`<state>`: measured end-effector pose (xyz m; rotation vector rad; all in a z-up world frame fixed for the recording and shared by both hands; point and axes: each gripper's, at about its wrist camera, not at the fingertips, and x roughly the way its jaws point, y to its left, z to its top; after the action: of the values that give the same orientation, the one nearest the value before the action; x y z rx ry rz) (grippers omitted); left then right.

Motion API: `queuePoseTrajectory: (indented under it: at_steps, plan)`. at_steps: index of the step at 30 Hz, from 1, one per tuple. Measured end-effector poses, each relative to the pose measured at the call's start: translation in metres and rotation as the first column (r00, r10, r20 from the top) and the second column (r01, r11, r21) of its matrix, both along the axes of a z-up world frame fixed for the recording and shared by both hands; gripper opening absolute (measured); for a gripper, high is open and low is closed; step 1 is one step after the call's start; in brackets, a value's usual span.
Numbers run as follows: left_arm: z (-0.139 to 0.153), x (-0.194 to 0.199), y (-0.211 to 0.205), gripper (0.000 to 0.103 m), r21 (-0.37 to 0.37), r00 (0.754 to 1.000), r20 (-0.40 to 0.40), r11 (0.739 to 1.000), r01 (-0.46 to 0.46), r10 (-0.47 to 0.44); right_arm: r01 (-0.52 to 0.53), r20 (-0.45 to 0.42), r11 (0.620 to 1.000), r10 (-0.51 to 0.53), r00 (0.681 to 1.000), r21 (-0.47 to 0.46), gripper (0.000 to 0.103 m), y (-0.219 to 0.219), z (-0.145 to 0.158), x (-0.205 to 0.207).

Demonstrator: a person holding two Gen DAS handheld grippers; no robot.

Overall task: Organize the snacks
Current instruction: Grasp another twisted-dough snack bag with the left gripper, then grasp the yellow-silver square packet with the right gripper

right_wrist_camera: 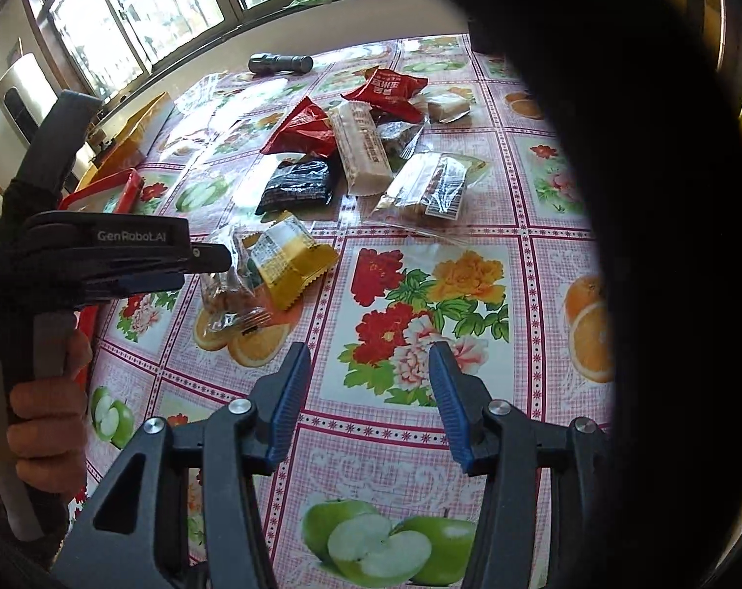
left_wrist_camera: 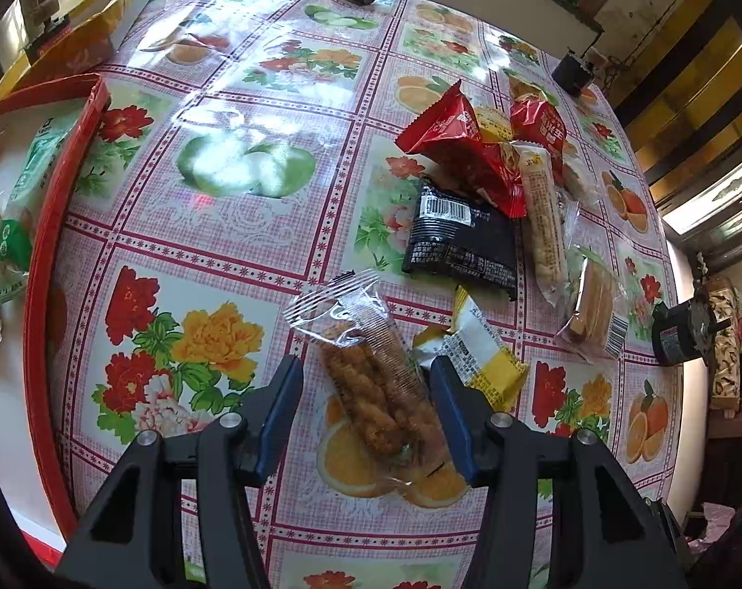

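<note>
Right wrist view: dark blur hides the right third. Right tool (right_wrist_camera: 368,351) released, nothing between. Left tool (left_wrist_camera: 366,368) released, straddling crinkly clear snack pack (left_wrist_camera: 371,373) on glossy floral tabletop (left_wrist_camera: 233,98); red tray (left_wrist_camera: 42,255) cut off at left.

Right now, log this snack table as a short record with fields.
surface: floral plastic tablecloth
left fingers: open, straddling the clear-wrapped brown crispy snack, pads not pressing
right fingers: open, nothing between them
beside it: yellow-and-white packet
pile: black barcode packet, red foil packets
destination: red-rimmed tray, some snacks inside
</note>
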<state>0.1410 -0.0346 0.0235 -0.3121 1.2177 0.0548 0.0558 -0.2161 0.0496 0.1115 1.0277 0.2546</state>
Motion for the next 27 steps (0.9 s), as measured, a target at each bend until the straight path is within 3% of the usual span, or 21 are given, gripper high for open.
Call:
queuePoseTrajectory:
  at_steps: [4, 8, 11, 14, 18, 22, 27]
  plan:
    - [-0.005, 0.008, -0.003, 0.054, 0.024, 1.0, -0.006, 1.0, -0.009, 0.009, 0.002, -0.001, 1.0, -0.002, 1.0, 0.014, 0.052, -0.001, -0.001, 0.007]
    - [-0.006, 0.006, 0.001, 0.038, 0.117, 1.0, -0.027, 0.993, -0.006, 0.009, -0.029, 0.028, 1.0, 0.029, 0.999, 0.006, 0.052, 0.006, 0.002, 0.018]
    - [-0.006, -0.002, 0.012, 0.037, 0.152, 1.0, -0.031, 0.988, 0.0, 0.005, -0.099, 0.027, 0.995, 0.098, 0.995, 0.024, 0.052, 0.02, 0.0, 0.03]
    - [-0.007, -0.006, 0.024, 0.037, 0.158, 0.999, -0.039, 0.987, 0.007, -0.001, -0.166, 0.044, 0.986, 0.166, 0.985, 0.006, 0.053, 0.039, -0.002, 0.04]
    - [-0.006, -0.01, 0.038, 0.037, 0.145, 0.999, -0.043, 0.989, 0.017, -0.011, -0.213, 0.069, 0.976, 0.215, 0.974, -0.045, 0.064, 0.062, -0.006, 0.053]
    - [-0.006, -0.012, 0.048, 0.036, 0.114, 0.999, -0.043, 0.993, 0.027, -0.022, -0.274, 0.033, 0.961, 0.275, 0.961, -0.027, 0.068, 0.078, -0.015, 0.063]
    - [-0.006, -0.015, 0.051, 0.036, 0.111, 0.998, -0.04, 0.993, 0.047, -0.043, -0.295, -0.014, 0.952, 0.295, 0.955, -0.084, 0.07, 0.088, -0.028, 0.07]
